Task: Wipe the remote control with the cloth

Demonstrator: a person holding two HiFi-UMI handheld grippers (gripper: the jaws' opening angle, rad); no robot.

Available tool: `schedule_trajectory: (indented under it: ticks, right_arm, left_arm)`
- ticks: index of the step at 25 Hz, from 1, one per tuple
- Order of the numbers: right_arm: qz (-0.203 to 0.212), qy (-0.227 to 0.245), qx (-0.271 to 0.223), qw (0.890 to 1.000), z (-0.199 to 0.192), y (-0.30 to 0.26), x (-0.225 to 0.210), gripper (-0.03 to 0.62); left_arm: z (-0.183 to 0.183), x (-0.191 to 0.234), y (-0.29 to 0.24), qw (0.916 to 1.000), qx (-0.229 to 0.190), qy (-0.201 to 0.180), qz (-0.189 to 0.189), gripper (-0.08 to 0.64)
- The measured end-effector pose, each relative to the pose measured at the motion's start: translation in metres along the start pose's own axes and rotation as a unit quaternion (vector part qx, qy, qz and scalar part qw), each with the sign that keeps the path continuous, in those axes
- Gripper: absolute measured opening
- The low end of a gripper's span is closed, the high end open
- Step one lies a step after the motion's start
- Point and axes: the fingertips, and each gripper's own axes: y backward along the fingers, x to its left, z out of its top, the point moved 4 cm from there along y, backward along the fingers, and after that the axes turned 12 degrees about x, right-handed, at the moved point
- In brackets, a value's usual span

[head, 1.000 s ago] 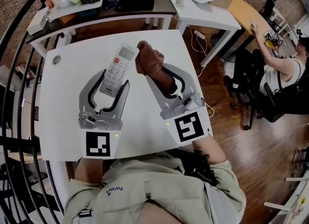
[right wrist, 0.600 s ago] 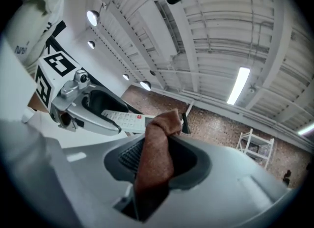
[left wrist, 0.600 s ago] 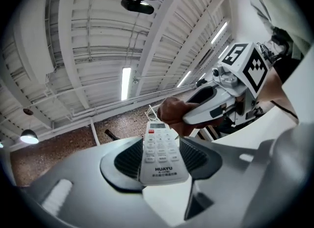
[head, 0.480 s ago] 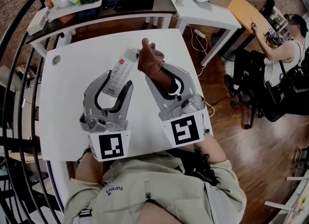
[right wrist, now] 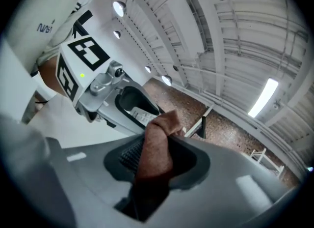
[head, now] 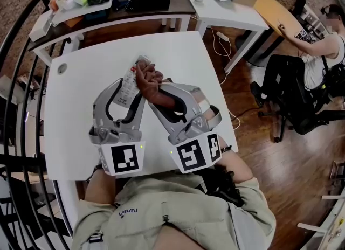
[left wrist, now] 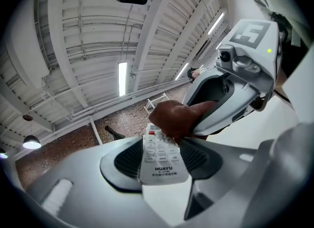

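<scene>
My left gripper [head: 128, 90] is shut on a white remote control [head: 129, 79], held above the white table [head: 75, 92] with its buttons turned partly sideways. In the left gripper view the remote [left wrist: 159, 156] sits between the pads [left wrist: 125, 160], label end toward the camera. My right gripper [head: 157, 91] is shut on a brown cloth [head: 151, 84], whose bunched end presses on the remote's upper half. In the right gripper view the cloth [right wrist: 154, 148] runs through the jaws and touches the remote [right wrist: 140, 116]. The cloth [left wrist: 176, 119] covers the remote's far end.
A dark table [head: 161, 4] with boxes and a blue bin stands behind, and a white side table [head: 232, 12] lies at the back right. A person [head: 323, 55] sits at a desk on the right, beside a black chair [head: 285, 92]. A black railing [head: 16, 82] curves along the left.
The right gripper has carried the cloth left and down onto the remote. Both grippers have rolled, and the remote has tipped from face-up toward its edge.
</scene>
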Motion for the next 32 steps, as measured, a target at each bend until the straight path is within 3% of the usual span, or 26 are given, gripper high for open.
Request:
schedule_trajectory:
  ticks: [6,10,22,25,32]
  right_arm:
    - [0.018,0.008,-0.009,1.0,-0.002,-0.002,0.005,0.126]
    - [0.031,-0.015,-0.017,0.999,-0.004,-0.004,0.003,0.126]
    - [-0.011,-0.151,-0.06,0.987,-0.018,-0.013,-0.054,0.127]
    - [-0.019,-0.161,-0.062,0.985,-0.023,-0.018,-0.066,0.127]
    - [-0.033,-0.161,-0.06,0.985,-0.028,-0.032,-0.087,0.126]
  left_arm:
    - [-0.006,-0.004,-0.003,1.0,0.004,-0.002,-0.005,0.244]
    - [-0.004,-0.001,-0.004,0.9999,0.001,-0.005,-0.012,0.244]
    - [-0.005,0.029,-0.012,0.9931,-0.024,0.114,-0.012,0.244]
    - [-0.005,0.038,-0.015,0.9891,-0.024,0.145,-0.004,0.244]
    - [0.004,0.054,-0.022,0.9859,-0.029,0.165,0.005,0.244]
